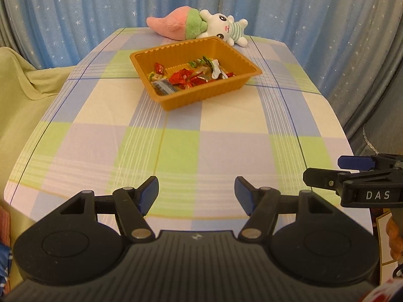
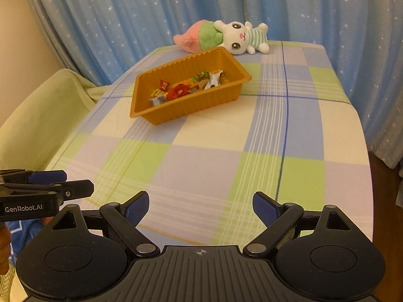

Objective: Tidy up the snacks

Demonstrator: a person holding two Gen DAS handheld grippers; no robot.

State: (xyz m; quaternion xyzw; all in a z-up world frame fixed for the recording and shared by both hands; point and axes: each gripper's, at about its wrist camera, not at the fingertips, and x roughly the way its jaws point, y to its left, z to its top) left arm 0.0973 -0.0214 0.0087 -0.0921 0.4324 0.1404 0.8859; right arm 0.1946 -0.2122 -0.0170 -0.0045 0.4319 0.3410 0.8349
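Left gripper: jaws spread wide, nothing between the fingers. It hovers over the near edge of the bench, pointed along the bench toward the tray.

Right gripper: also released, jaws wide, nothing held. It hangs just beside the left gripper, at the same near edge. Each unit shows at the margin of the other's view, side-on.

Judgement: both grippers sit back and spread because no snack lies on the cloth within reach. This reads as a rest or finished posture, not an approach.

Tray: an orange ribbed plastic container, set at an angle past mid-bench and well apart from both grippers. Contents: the snacks, a loose pile of small wrapped pieces in red, green, yellow and white wrappers, plus one grey-blue packet at the near left corner. All lie inside the walls; none overhangs the rim. Exact count cannot be told.

No wrapper is visible on the checked cloth outside the tray, so the sorting appears complete or nearly so.

Plush toy: a white rabbit with a pink and green body, lying on its side just behind the tray at the far edge. Blue star-print curtain hangs behind it.
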